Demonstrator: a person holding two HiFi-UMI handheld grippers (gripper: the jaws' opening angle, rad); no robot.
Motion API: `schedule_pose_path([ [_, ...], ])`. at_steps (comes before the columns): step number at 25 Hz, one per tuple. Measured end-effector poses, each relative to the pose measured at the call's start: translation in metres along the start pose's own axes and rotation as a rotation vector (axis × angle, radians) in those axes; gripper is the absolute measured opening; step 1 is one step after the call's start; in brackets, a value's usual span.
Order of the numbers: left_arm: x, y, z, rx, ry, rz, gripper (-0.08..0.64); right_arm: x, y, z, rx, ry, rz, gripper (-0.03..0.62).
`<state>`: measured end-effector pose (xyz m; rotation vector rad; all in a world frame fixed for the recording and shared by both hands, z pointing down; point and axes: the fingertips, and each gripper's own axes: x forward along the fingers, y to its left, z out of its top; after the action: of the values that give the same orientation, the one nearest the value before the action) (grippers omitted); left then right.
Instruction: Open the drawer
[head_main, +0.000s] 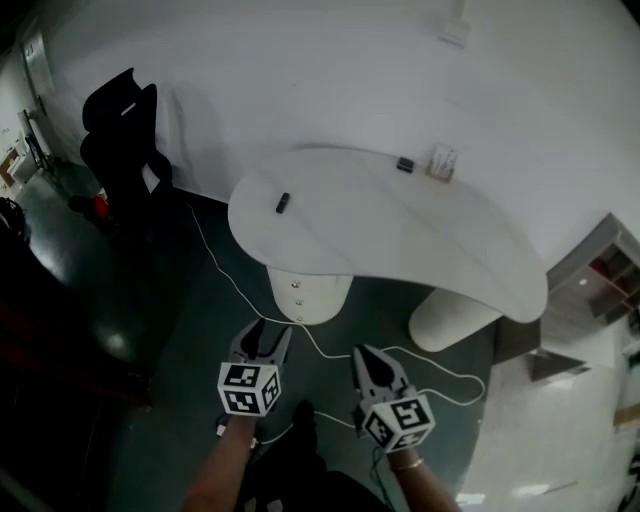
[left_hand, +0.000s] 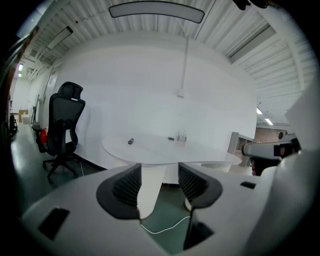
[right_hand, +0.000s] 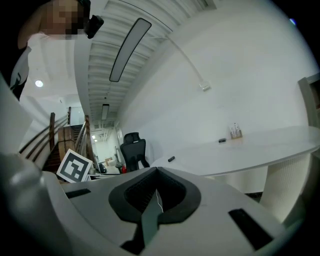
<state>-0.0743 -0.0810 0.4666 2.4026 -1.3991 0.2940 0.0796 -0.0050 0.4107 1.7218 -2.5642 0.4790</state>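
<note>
Under the white curved table (head_main: 400, 240) stands a white rounded pedestal (head_main: 308, 296) with two small knobs down its front, the drawer fronts. My left gripper (head_main: 268, 338) hovers over the dark floor just in front of it, open, with nothing between its fingers. In the left gripper view the pedestal (left_hand: 150, 187) shows through the gap of the left gripper (left_hand: 159, 182), still some way off. My right gripper (head_main: 368, 358) hangs to the right of it, a little further back. In the right gripper view the right gripper (right_hand: 156, 192) is shut, its pads meeting on nothing.
A white cable (head_main: 440, 372) snakes over the floor between the grippers and the pedestal. A black office chair (head_main: 125, 140) stands at the left. A second table leg (head_main: 450, 318) is at the right. Small black items (head_main: 283, 203) and a holder (head_main: 441, 162) lie on the table.
</note>
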Motion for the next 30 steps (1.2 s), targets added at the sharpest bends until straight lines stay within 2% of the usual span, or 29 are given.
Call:
schedule_pose_path([
  [9,0.066,0.043,-0.007,-0.020,0.092,0.000,0.221,0.072,-0.015,0.018,0.009,-0.023,-0.007,0.003],
  [13,0.089,0.052,-0.023,0.009,0.142,0.010,0.222,0.086,-0.020,0.011,0.018,0.038,-0.023,0.003],
  [16,0.108,0.056,-0.032,0.025,0.174,0.010,0.222,0.098,-0.025,0.009,0.015,0.026,-0.005,0.003],
  [24,0.155,0.062,-0.064,0.045,0.236,0.034,0.222,0.120,-0.047,-0.018,0.022,0.098,0.009,0.003],
  [30,0.193,0.070,-0.093,0.039,0.263,0.065,0.222,0.132,-0.069,-0.055,0.040,0.144,0.009,0.003],
])
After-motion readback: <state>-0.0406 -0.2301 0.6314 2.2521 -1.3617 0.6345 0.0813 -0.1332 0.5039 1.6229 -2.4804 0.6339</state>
